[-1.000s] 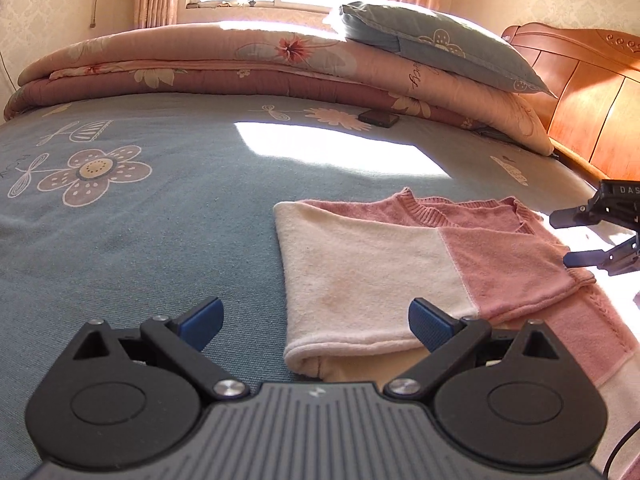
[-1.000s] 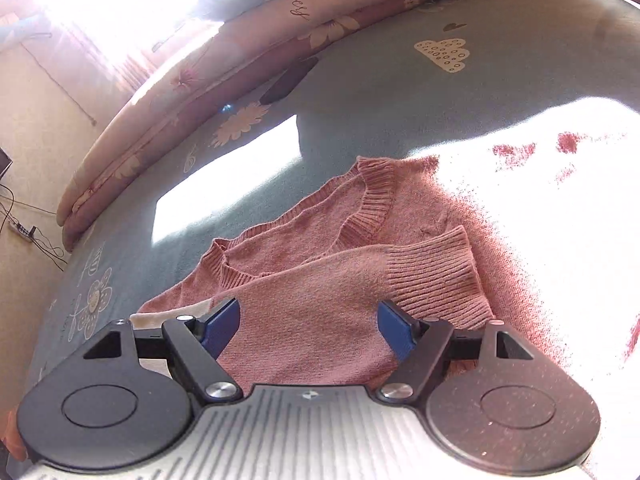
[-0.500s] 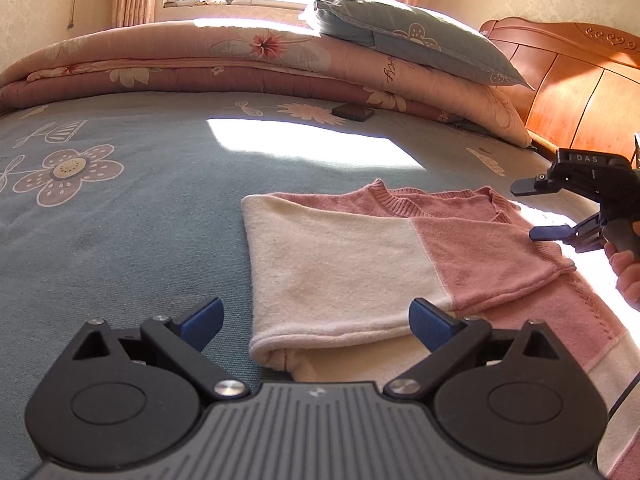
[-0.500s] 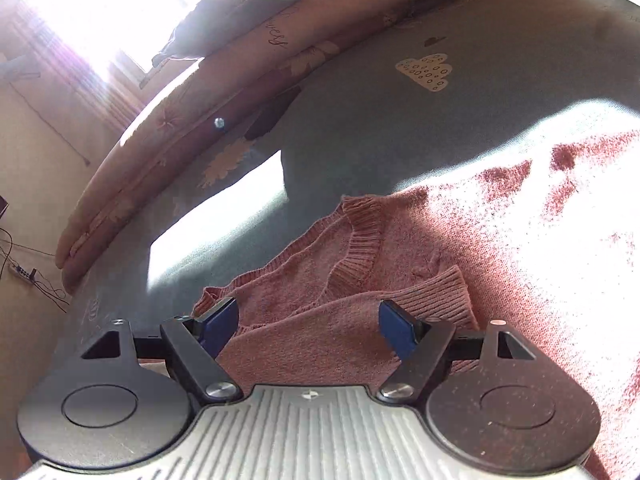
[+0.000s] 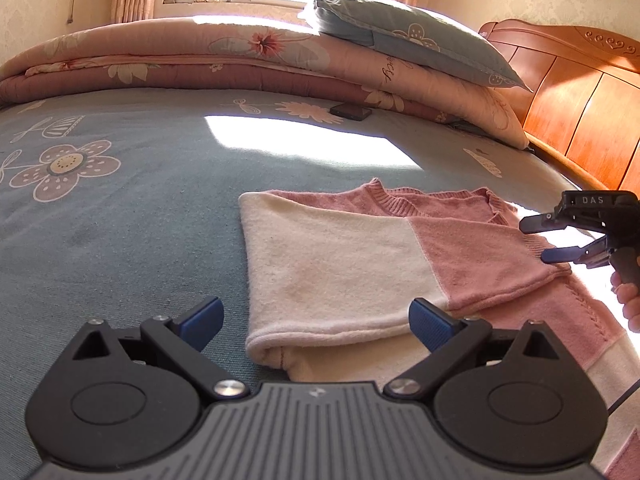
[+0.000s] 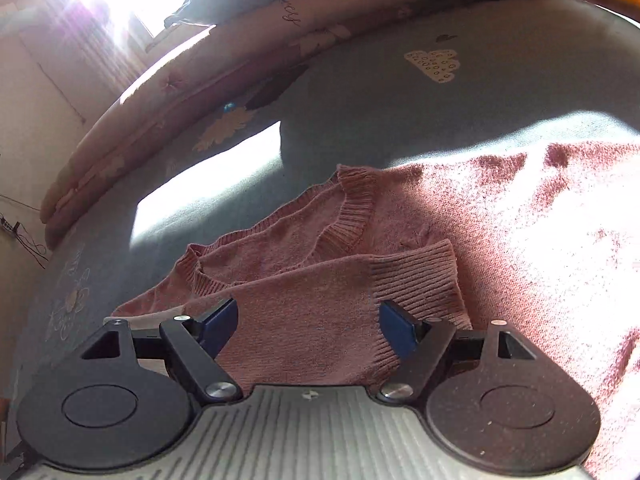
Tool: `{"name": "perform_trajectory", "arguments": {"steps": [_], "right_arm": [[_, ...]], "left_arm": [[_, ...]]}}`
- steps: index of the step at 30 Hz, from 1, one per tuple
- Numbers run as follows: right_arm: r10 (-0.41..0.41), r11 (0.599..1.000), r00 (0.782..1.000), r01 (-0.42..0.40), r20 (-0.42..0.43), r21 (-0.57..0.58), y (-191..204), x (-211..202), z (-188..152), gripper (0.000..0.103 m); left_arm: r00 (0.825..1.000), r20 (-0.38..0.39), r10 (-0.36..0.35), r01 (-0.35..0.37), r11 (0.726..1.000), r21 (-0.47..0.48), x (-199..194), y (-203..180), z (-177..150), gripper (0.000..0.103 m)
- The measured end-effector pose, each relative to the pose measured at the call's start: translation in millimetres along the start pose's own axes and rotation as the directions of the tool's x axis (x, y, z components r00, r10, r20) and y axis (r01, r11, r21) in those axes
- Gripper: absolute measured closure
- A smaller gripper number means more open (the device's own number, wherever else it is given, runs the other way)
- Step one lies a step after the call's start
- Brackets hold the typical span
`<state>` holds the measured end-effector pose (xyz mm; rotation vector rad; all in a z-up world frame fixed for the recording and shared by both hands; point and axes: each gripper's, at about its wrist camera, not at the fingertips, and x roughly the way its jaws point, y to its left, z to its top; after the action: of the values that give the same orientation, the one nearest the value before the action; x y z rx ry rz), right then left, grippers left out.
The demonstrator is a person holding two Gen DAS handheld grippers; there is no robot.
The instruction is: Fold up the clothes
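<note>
The left gripper gapes wide and empty over the sweater's cream fold at six o'clock. At three o'clock the right gripper stands open astride the pink cuff, seemingly untouched.

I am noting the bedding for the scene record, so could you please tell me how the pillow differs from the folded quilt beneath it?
The pillow is blue-grey; the quilt is pink with flowers. The pillow is short and sits at the headboard end, while the quilt stretches along the whole far side of the bed. The pillow lies on top; the quilt rests on the bed. Both carry flower prints.
</note>
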<state>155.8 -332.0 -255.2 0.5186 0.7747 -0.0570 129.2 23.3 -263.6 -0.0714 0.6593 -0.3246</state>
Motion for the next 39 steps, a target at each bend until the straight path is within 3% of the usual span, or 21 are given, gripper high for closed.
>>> {"name": "perform_trajectory", "arguments": {"steps": [2, 4, 7, 10, 12, 14, 16, 19, 22, 24, 27, 29, 33, 36, 39], "right_arm": [[-0.118, 0.993, 0.992, 0.118, 0.050, 0.004, -3.6, -7.6, 0.4, 0.022], [-0.140, 0.990, 0.987, 0.139, 0.075, 0.020, -5.0, -13.6, 1.1, 0.022], [-0.021, 0.999, 0.997, 0.018, 0.079, 0.044, -0.8, -20.2, -2.4, 0.021], [0.027, 0.999, 0.999, -0.028, 0.034, 0.019, 9.3, -13.2, -8.9, 0.020], [-0.070, 0.998, 0.997, 0.070, 0.017, 0.005, 12.7, -6.6, -11.9, 0.020], [-0.165, 0.986, 0.985, 0.165, 0.054, 0.016, 17.3, -8.6, -12.7, 0.020], [-0.127, 0.992, 0.988, 0.125, 0.082, 0.035, 26.3, -11.8, -14.0, 0.020], [0.014, 1.000, 0.999, -0.013, 0.029, -0.026, 57.3, -5.2, -21.2, 0.020], [0.052, 0.988, 0.998, -0.054, -0.021, -0.144, 92.2, 8.8, -34.1, 0.020], [0.036, 0.978, 0.998, -0.045, -0.051, -0.205, 108.9, 20.1, -44.0, 0.020], [-0.086, 0.948, 0.996, 0.075, -0.021, -0.309, 132.4, 27.7, -57.0, 0.020], [-0.050, 0.926, 0.999, 0.046, -0.001, -0.375, 150.1, 22.5, -65.5, 0.020], [0.030, 0.861, 0.999, -0.036, -0.019, -0.507, 192.3, 21.4, -84.6, 0.019], [0.055, 0.817, 0.997, -0.077, -0.054, -0.572, 215.2, 31.2, -100.1, 0.019], [0.027, 0.790, 0.995, -0.083, -0.101, -0.607, 226.1, 45.8, -114.5, 0.018]], "left_arm": [[1.000, -0.003, -0.002, 0.002, 1.000, 0.001, 0.5, -0.5, 0.3, 0.004], [1.000, -0.002, -0.006, 0.006, 1.000, 0.004, 0.1, -1.6, 0.0, 0.004], [1.000, 0.000, -0.006, 0.006, 1.000, 0.009, -0.1, -3.1, -0.5, 0.004], [1.000, -0.004, -0.006, 0.006, 1.000, 0.007, 0.3, -3.3, -0.8, 0.004], [1.000, -0.003, -0.002, 0.002, 1.000, 0.002, 0.1, -2.9, -0.7, 0.004], [1.000, 0.005, 0.009, -0.009, 1.000, -0.006, -0.9, -1.2, 0.3, 0.004], [1.000, 0.010, 0.022, -0.021, 1.000, -0.018, -2.5, 2.7, 1.5, 0.004], [0.998, 0.011, 0.054, -0.054, 0.998, -0.039, -4.3, 13.1, 3.3, 0.004], [0.995, 0.012, 0.095, -0.094, 0.992, -0.080, -8.0, 30.5, 6.3, 0.004], [0.990, 0.004, 0.140, -0.139, 0.985, -0.102, -10.6, 45.5, 8.6, 0.004], [0.972, -0.018, 0.234, -0.234, 0.962, -0.140, -15.3, 67.1, 11.0, 0.004], [0.967, -0.026, 0.252, -0.252, 0.949, -0.187, -19.3, 82.4, 11.9, 0.004], [0.974, -0.017, 0.228, -0.223, 0.931, -0.290, -24.8, 100.8, 11.8, 0.004], [0.974, -0.013, 0.228, -0.222, 0.932, -0.286, -25.0, 100.8, 11.8, 0.004], [0.964, -0.014, 0.266, -0.261, 0.933, -0.247, -23.4, 95.3, 11.9, 0.004]]}}
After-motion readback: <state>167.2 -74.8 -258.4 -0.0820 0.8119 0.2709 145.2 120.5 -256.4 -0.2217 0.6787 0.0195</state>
